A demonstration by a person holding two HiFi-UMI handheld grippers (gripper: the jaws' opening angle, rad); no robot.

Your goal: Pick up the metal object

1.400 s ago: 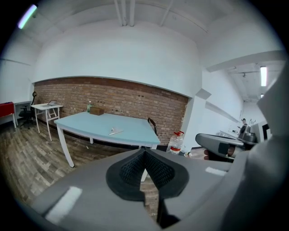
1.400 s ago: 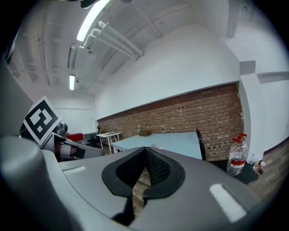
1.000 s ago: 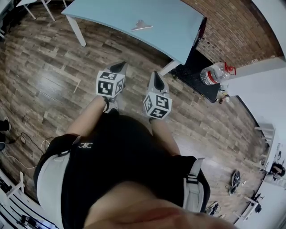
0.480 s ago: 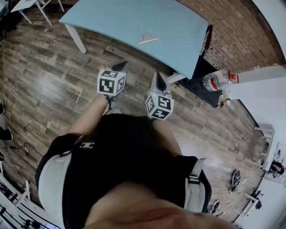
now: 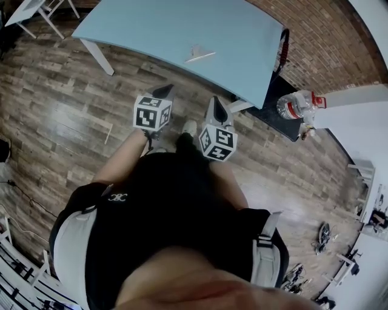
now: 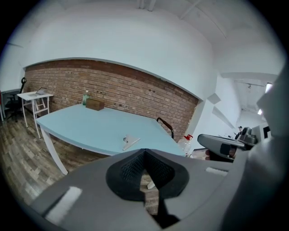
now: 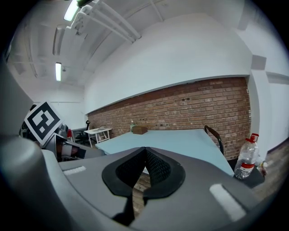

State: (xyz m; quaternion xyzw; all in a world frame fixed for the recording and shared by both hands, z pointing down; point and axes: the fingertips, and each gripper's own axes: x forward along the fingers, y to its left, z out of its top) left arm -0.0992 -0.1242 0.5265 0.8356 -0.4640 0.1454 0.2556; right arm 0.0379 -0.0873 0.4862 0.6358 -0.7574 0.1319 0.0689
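The metal object (image 5: 199,53), a flat silvery triangular piece, lies on the light blue table (image 5: 151,30) near its middle; it also shows in the left gripper view (image 6: 130,141). Both grippers are held side by side over the wooden floor, short of the table's near edge and pointing toward it. My left gripper (image 5: 163,91) is shut with nothing between its pads (image 6: 135,166). My right gripper (image 5: 214,102) is likewise shut and empty, its pads (image 7: 155,168) meeting at the tip.
A brown box (image 6: 95,104) sits at the table's far end by the brick wall. A plastic water bottle (image 5: 297,103) stands on a dark low stand (image 5: 270,115) right of the table. A black chair (image 5: 283,45) is behind the table's right corner. A small white table (image 5: 27,10) stands far left.
The table and the metal object have slid lower in the head view, nearer the grippers. A shoe now shows between the two grippers. Both grippers stay shut.
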